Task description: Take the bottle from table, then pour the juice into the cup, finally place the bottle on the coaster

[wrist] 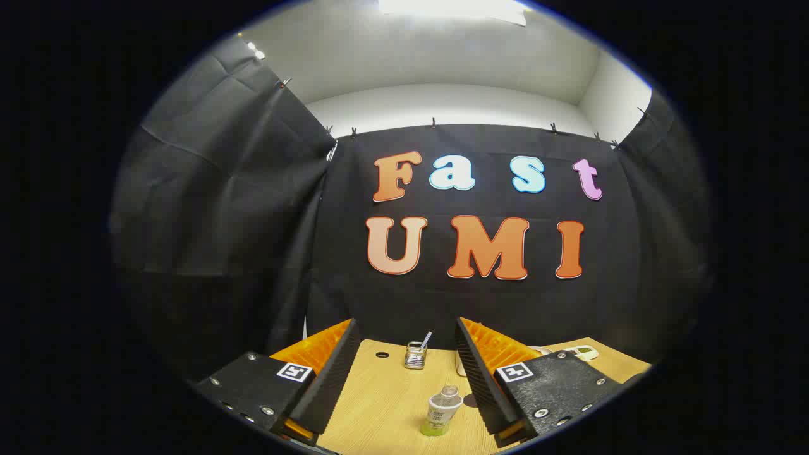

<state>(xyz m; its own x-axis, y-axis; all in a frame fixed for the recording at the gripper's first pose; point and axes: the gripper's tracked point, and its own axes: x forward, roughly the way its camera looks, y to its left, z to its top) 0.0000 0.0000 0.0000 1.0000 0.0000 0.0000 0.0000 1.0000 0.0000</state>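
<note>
Nothing done yet: my gripper (407, 373) is spread wide, juice bottle (441, 412) upright on the wooden table (379, 404) between the fingers, toward the 1 o'clock side. Grab, pour, coaster all left.

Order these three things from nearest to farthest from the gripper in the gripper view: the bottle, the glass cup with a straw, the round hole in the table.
The gripper has its jaws open.
1. Bottle: between the jaws, closer to the right one.
2. Glass cup: farther along the table, about level with the jaw tips.
3. Round hole: beside the cup, left; too close to rank apart.
</note>
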